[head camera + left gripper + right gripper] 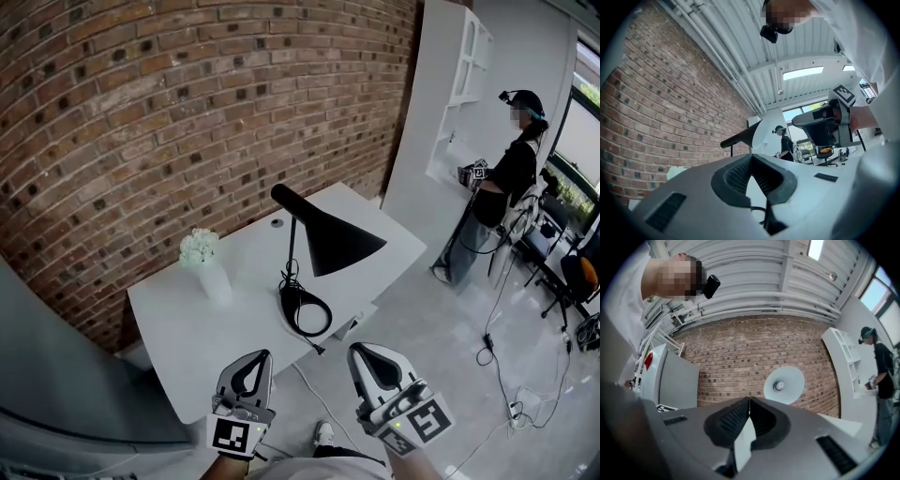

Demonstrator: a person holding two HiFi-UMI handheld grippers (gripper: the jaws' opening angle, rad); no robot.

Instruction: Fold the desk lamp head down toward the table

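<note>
You're holding the left gripper (256, 359) and right gripper (363, 351) before the desk (187, 328), facing the desk lamp (328, 242), fingers together on nothing.

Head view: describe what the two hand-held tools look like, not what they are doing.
Both the left tool and the right tool have pale grey, tapering shells with black ribbed pads lining the inside. Each carries a cube at its rear with black-and-white square markers. No cables show on them.
</note>
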